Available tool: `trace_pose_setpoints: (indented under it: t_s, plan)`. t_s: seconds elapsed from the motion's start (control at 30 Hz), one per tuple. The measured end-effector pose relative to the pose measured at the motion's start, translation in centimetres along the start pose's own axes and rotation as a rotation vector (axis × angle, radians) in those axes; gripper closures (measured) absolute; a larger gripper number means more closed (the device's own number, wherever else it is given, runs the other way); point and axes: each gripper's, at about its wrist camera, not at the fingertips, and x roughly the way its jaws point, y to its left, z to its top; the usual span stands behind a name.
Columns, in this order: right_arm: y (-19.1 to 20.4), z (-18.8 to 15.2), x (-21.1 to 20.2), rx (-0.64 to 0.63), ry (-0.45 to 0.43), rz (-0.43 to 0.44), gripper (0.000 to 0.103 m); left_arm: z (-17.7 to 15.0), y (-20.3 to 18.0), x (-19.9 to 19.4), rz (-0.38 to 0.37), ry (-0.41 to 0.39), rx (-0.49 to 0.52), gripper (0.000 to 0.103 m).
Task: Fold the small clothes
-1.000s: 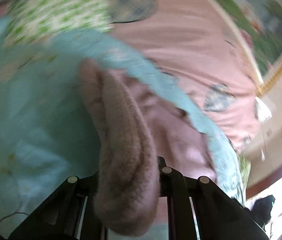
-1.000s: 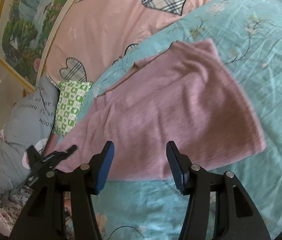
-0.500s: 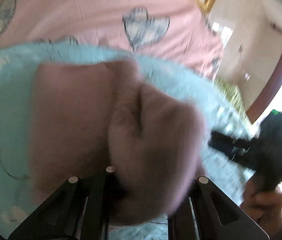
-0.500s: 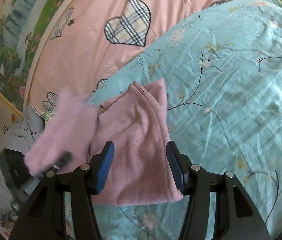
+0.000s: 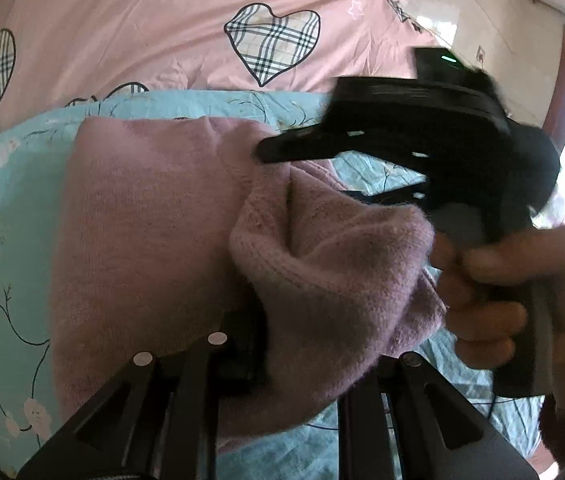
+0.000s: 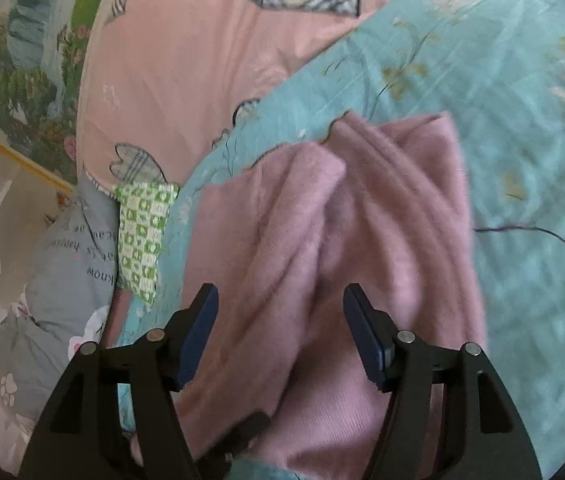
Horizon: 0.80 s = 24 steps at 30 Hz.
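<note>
- Mauve knit sweater (image 6: pixel 382 216) lying on the turquoise floral sheet (image 6: pixel 522 80), partly folded, one flap bunched up over the flat part.
- Left gripper (image 5: pixel 282 344) clamped on that bunched flap of the sweater (image 5: pixel 142 220), fabric draped right over the fingers.
- Right gripper (image 6: pixel 280 336) hovering just above the sweater, fingers spread wide, nothing between the blue pads (image 6: pixel 366 344).
- Right gripper (image 5: pixel 382 132) also visible from the left camera, blurry, with the bare hand (image 5: pixel 514 292) wrapped round its handle.
- Pink quilt with plaid hearts (image 5: pixel 162 32) behind, green checked cloth (image 6: pixel 144 236) and grey pillow (image 6: pixel 62 280) off to one side.
</note>
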Motion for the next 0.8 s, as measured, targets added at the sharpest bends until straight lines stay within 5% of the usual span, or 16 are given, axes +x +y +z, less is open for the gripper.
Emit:
trace_pose_setpoints:
  t_s: [0.03, 0.1, 0.2, 0.33, 0.57, 0.8]
  plan:
    - [0.2, 0.2, 0.6, -0.011, 0.013, -0.015, 0.040, 0.0, -0.1, 0.0, 0.004, -0.001, 0.005, 0.088]
    - [0.9, 0.6, 1.7, -0.047, 0.043, 0.006, 0.073, 0.6, -0.4, 0.2, 0.016, -0.008, 0.029, 0.091]
    - [2.7, 1.5, 1.3, -0.108, 0.032, 0.012, 0.089, 1.6, -1.7, -1.3, 0.026, -0.052, 0.074, 0.092]
    - [3.9, 3.2, -2.6, -0.176, -0.054, 0.059, 0.090, 3.8, -2.9, -2.2, -0.037, -0.084, 0.081, 0.092]
    - [-1.1, 3.2, -2.2, -0.134, -0.018, -0.089, 0.090, 2.3, -4.4, 3.1, -0.066, 0.036, 0.080, 0.092]
    - [-3.8, 3.0, -2.0, -0.086, -0.018, -0.090, 0.084, 1.8, -4.1, 3.1, -0.130, 0.057, 0.078, 0.064]
